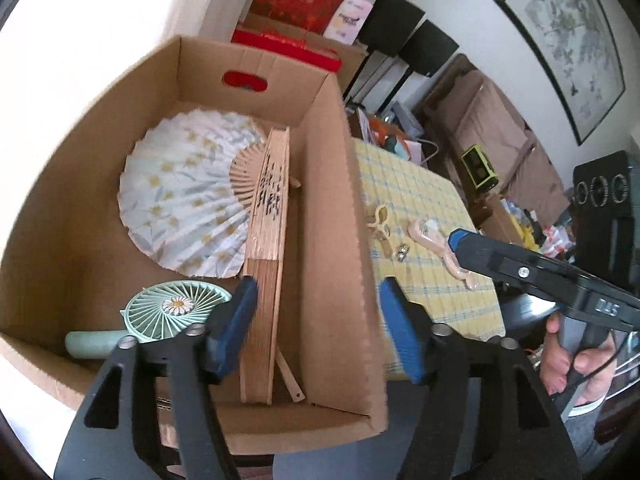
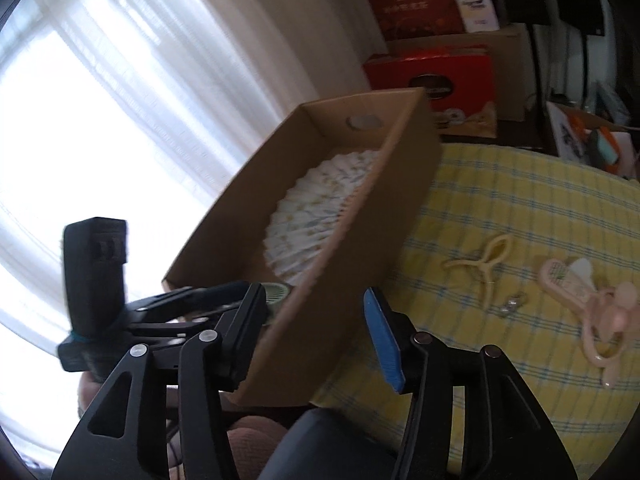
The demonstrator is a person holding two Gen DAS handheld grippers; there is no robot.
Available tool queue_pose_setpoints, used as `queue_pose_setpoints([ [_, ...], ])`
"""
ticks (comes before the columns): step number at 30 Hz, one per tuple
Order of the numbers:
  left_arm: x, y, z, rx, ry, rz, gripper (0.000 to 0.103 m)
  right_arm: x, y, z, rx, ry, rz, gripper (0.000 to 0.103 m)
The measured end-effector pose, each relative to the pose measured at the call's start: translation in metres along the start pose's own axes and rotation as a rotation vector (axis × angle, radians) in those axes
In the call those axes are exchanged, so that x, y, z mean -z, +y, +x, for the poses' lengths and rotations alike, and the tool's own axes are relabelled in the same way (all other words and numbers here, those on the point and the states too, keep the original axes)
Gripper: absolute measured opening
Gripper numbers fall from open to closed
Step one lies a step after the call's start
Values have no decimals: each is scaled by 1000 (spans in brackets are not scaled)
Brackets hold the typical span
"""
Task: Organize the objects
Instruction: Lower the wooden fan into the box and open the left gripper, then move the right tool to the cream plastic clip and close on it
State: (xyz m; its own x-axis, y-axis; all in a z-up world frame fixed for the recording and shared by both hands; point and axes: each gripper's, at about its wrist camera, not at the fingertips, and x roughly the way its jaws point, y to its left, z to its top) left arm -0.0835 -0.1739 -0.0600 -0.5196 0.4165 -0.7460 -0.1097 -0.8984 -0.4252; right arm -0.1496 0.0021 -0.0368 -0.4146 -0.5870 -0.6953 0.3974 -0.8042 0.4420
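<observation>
Cardboard box (image 1: 332,208) wall between open left gripper (image 1: 316,320) pads, hair clips (image 1: 382,220) beyond

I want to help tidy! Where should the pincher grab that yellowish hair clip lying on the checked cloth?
Probably from above, closing across the cream hair clip at the narrow waist where its loops meet. It lies flat on the tablecloth, so the sides offer little; the wide loops may slip.
</observation>
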Motion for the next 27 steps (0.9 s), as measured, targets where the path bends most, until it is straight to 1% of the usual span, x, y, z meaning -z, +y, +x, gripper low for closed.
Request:
queue_pose_setpoints([
  [3, -1, -12, -1, -12, 0, 22, 63, 3, -13, -8, 20, -12, 19, 55],
  [5, -3, -19, 1, -14, 2, 31, 69, 5, -19, -15, 36, -19, 25, 56],
  [6, -3, -22, 1, -12, -2, 33, 76, 7, -23, -18, 42, -23, 30, 57],
  [7, -3, -26, 0, -9, -11, 33, 81, 8, -27, -21, 50, -28, 37, 57],
  [9, -2, -34, 0, -5, -25, 40, 83, 12, -34, -28, 76, -43, 43, 61],
  [12, -1, -49, 2, 2, -38, 57, 90, 17, -48, -40, 166, -77, 45, 65],
  [15, 0, -62, 8, 11, -41, 75, 90, 23, -63, -50, 225, -96, 58, 67],
  [19, 1, -75, 14, 32, -36, 83, 90, 31, -79, -64, 254, -116, 84, 68],
  [20, 0, -78, 15, 29, -33, 87, 91, 31, -80, -66, 262, -118, 85, 70],
  [21, 0, -82, 17, 22, -31, 94, 93, 33, -83, -69, 270, -122, 86, 71],
  [22, 0, -85, 18, 18, -31, 99, 98, 34, -85, -73, 279, -127, 87, 72],
  [23, 0, -89, 18, 12, -37, 108, 100, 35, -86, -75, 287, -132, 87, 73],
  [27, 0, -102, 17, -23, -56, 141, 101, 41, -92, -86, 321, -150, 90, 76],
])
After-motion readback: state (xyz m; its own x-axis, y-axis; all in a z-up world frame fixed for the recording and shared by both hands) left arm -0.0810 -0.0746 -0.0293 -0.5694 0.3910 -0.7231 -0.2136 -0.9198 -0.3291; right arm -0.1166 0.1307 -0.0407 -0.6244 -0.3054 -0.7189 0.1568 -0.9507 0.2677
